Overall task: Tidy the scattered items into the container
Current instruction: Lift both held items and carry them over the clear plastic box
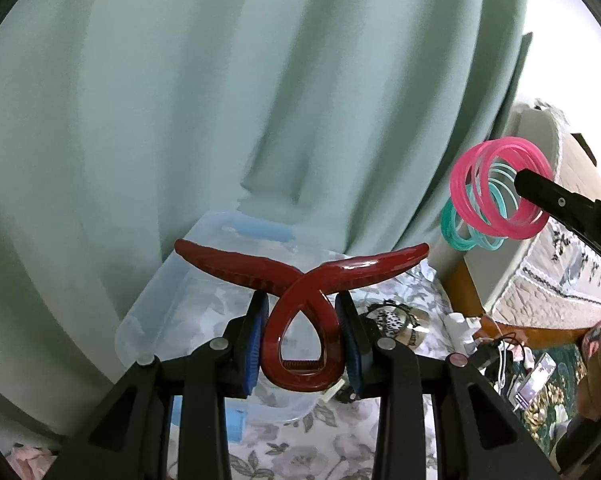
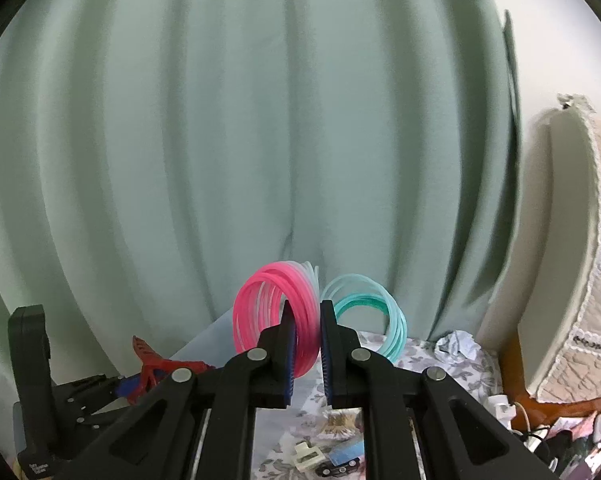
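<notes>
- Your left gripper (image 1: pixel 302 336) fingers clamp the glossy dark-red plastic claw hair clip (image 1: pixel 300 300) above what looks like a clear plastic container (image 1: pixel 148 320).
- Your right gripper (image 2: pixel 308 344) fingers pinch the pink-and-teal plastic ring coil (image 2: pixel 300 312).

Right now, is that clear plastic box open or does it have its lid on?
Open. The clear plastic box shows no lid on top, and the floral cloth is visible through its bottom.

big pale green curtain (image 2: pixel 260 140) behind everything, floral cloth (image 1: pixel 300 456) underneath, crumpled paper ball (image 2: pixel 458 346), tangle of chargers and cables (image 1: pixel 496 354), phone (image 1: pixel 536 378) lit up nearby
</notes>
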Action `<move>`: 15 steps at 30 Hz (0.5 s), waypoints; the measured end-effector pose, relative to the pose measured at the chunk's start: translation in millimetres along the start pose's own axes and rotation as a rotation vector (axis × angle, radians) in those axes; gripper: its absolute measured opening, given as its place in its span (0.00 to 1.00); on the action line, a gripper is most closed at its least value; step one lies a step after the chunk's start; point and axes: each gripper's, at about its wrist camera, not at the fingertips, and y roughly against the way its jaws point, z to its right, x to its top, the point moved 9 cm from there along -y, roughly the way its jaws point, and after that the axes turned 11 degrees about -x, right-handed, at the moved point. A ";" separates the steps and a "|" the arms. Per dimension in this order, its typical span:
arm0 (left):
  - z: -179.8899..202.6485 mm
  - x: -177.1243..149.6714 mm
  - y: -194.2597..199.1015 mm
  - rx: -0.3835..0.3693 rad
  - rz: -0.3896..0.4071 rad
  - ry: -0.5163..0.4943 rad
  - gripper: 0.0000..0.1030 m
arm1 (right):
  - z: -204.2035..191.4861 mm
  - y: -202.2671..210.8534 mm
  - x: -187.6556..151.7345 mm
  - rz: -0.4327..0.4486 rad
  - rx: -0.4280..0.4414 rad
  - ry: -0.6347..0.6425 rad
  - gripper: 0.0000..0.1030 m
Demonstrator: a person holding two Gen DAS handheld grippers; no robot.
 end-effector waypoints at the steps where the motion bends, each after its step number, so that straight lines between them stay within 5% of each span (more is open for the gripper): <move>1: -3.5 -0.2 0.0 0.003 0.000 0.007 0.34 | -3.2 -1.7 -0.6 -0.002 0.004 0.006 0.11; 15: -43.4 -4.7 -1.6 0.037 -0.007 0.079 0.34 | -44.8 -39.7 -10.7 -0.044 0.061 0.081 0.11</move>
